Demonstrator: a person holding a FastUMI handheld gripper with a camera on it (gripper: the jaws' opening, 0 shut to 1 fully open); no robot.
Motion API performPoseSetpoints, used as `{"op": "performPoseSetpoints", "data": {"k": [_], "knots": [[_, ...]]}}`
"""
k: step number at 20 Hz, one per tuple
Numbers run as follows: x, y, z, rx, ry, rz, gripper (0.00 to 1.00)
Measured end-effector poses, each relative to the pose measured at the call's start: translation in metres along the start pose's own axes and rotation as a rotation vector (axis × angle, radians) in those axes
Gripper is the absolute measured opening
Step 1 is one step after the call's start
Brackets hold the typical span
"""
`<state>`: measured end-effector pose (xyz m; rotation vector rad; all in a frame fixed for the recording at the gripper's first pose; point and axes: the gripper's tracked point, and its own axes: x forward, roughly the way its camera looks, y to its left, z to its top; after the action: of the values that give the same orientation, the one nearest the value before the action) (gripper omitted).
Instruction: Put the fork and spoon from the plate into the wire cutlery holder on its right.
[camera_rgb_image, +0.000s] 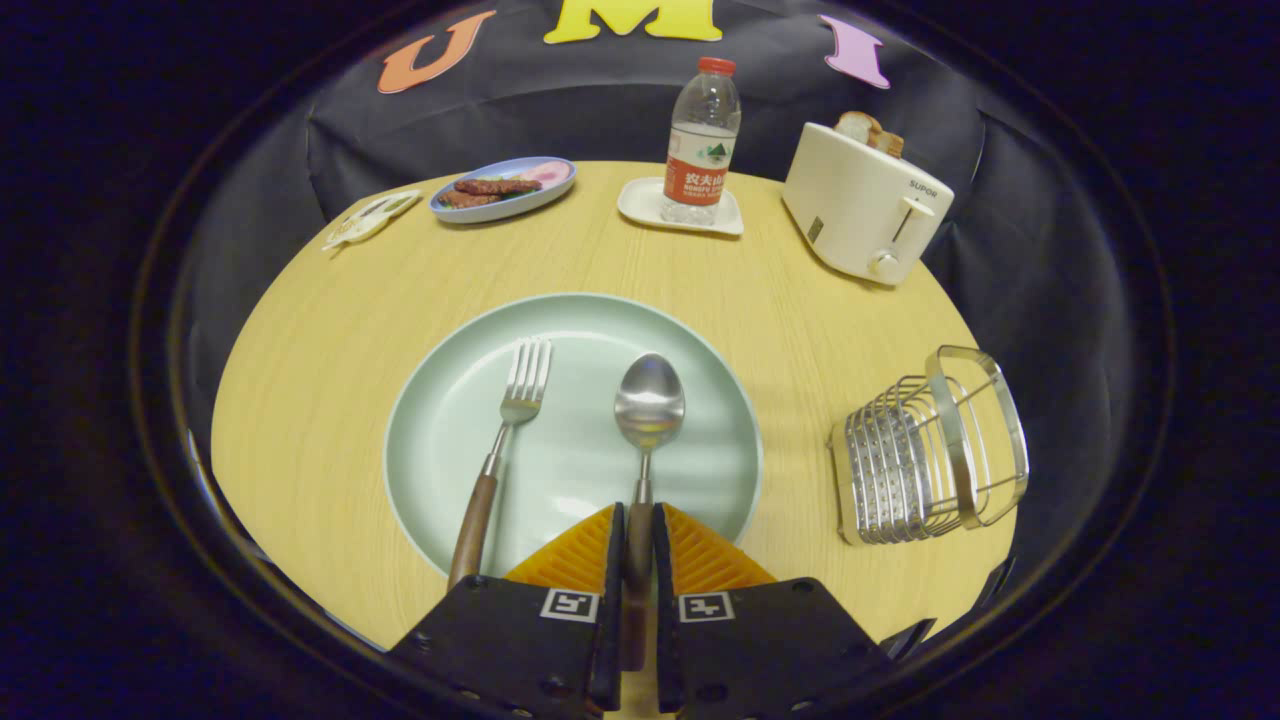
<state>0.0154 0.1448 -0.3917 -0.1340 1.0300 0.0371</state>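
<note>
A pale green plate lies on the round wooden table just ahead of my fingers. On it a fork with a brown wooden handle lies left of the fingers, tines pointing away. A metal spoon lies beside it, bowl away from me. My gripper is shut on the spoon's wooden handle, which runs back between both fingers. The wire cutlery holder stands empty on the table to the right of the plate, near the table's edge.
Beyond the plate stand a water bottle on a small white tray, a white toaster with bread in it, a blue dish with food, and a small white object at the far left edge.
</note>
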Motion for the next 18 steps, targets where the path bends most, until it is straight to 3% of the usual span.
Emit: {"op": "performPoseSetpoints", "data": {"k": [2,9,14,18], "knots": [[-0.012,0.001,0.004,0.021,0.02,0.034,0.01],[-0.086,-0.027,0.038,0.062,0.052,0.104,0.01],[-0.144,-0.102,0.059,0.05,0.094,0.06,0.01],[-0.156,-0.148,0.045,0.078,0.192,0.027,0.01]]}}
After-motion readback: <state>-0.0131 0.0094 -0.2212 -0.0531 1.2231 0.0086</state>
